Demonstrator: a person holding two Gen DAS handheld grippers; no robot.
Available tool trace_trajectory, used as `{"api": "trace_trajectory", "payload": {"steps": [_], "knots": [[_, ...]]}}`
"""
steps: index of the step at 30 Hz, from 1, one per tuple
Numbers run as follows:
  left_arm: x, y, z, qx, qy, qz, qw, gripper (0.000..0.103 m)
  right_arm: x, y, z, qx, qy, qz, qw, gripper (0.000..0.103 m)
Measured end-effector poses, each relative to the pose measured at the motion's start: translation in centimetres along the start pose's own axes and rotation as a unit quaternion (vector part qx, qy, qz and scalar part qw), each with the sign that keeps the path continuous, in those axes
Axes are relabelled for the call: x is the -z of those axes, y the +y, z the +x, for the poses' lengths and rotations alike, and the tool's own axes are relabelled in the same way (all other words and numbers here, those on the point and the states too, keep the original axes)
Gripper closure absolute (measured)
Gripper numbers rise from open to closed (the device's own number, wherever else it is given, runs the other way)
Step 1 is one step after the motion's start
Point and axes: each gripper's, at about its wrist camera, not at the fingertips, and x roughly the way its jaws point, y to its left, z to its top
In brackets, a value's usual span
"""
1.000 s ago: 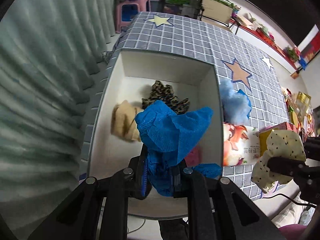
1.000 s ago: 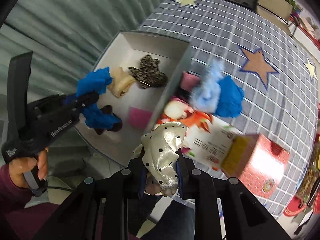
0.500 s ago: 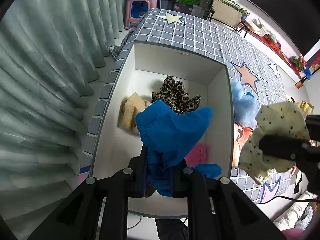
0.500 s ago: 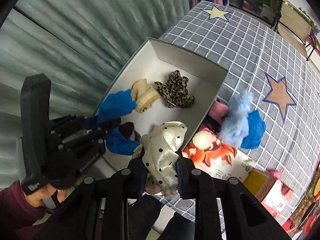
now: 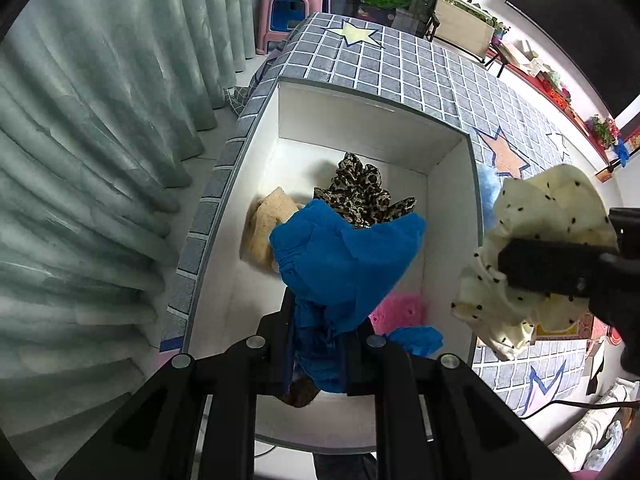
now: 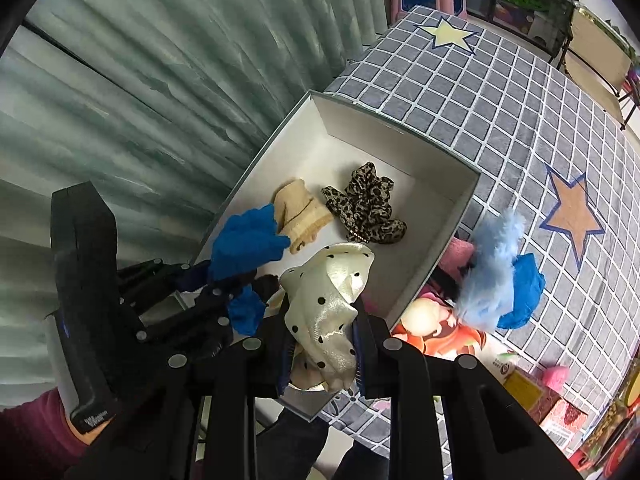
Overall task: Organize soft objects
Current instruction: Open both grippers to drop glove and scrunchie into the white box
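Note:
My left gripper (image 5: 324,344) is shut on a blue cloth (image 5: 344,256) and holds it above the near end of the white box (image 5: 452,208). It also shows in the right wrist view (image 6: 248,240). My right gripper (image 6: 322,344) is shut on a cream polka-dot scrunchie (image 6: 332,304), held over the box's near right edge; the scrunchie also shows in the left wrist view (image 5: 536,256). In the box lie a leopard scrunchie (image 6: 364,208), a beige cloth (image 6: 300,212), a pink item (image 5: 396,312) and a blue piece (image 5: 416,338).
A light blue fluffy item (image 6: 492,276), a blue cloth (image 6: 524,288) and a pink soft item (image 6: 456,256) lie on the grey tiled tablecloth (image 6: 500,92) right of the box. A printed card (image 6: 436,336) and small boxes (image 6: 536,400) lie nearer. Green curtains (image 5: 80,160) hang at the left.
My right gripper has carried the polka-dot scrunchie left, from over the table to over the box's near edge. My left gripper holds the blue cloth a little higher above the box.

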Motion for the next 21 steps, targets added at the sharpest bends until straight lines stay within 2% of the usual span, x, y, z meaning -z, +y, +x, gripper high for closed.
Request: {"api": "trace_trajectory", "payload": {"steps": [21], "knots": [[-0.4,0.4,1.4,-0.004,0.018,-0.006,0.9998,0.085,-1.6,0.3,2.3,0.004,0.020,-0.009,1.000,0.078]]}}
